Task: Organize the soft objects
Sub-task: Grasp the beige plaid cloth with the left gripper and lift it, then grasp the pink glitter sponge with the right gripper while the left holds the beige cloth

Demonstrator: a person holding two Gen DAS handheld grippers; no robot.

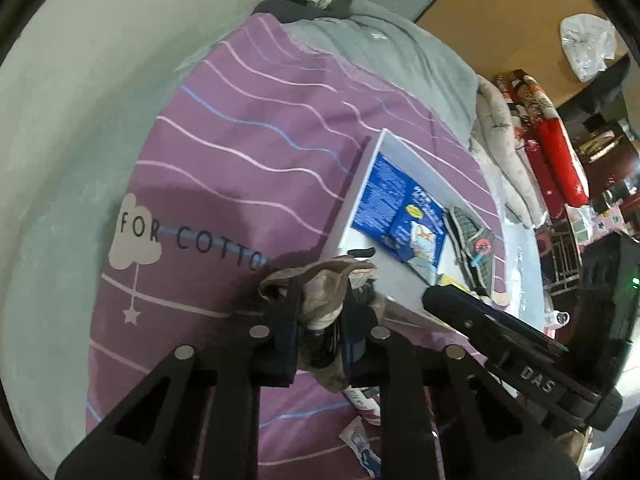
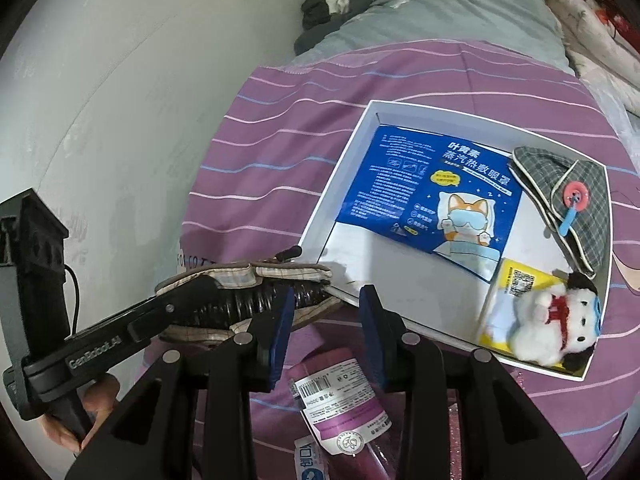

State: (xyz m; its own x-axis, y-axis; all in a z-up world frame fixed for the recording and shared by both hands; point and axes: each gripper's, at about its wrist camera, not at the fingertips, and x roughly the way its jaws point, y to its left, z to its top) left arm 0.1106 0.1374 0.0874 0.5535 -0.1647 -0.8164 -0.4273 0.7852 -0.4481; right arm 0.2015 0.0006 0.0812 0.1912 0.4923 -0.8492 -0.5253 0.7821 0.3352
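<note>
Setting: a bed with a purple striped sheet (image 2: 280, 152) was recorded, a grey blanket (image 2: 460, 12) at its far end and a pale wall (image 2: 120, 100) alongside.
Left gripper (image 1: 320, 316): the jaws were seen clamped on a soft beige checked pouch (image 1: 324, 284); in the right wrist view the same pouch (image 2: 248, 274) was held just beside the near-left corner of the white tray (image 2: 348, 164), not yet inside it.
Right gripper (image 2: 324, 320): the blue-padded fingers were noted standing apart, nothing between them, poised above the sheet near the tray's front edge.
Done so far: four items were already lying in the tray – a flat blue eye-mask packet (image 2: 428, 196), a grey plaid fabric piece (image 2: 572, 200) with a pink button, a yellow sachet (image 2: 516, 284), and a fluffy white plush toy (image 2: 556, 324) in the near-right corner.
Left to do: the pouch was judged the item in hand; a purple-labelled packet (image 2: 340, 392) and a small white wrapper (image 2: 308, 456) remained on the sheet below the right gripper. The task was judged past halfway.
Materials: the pouch was limp woven cloth with a dark ribbed inner part; the plush was fuzzy and rounded; the packets were glossy and thin; the tray was rigid, shallow, rectangular.
</note>
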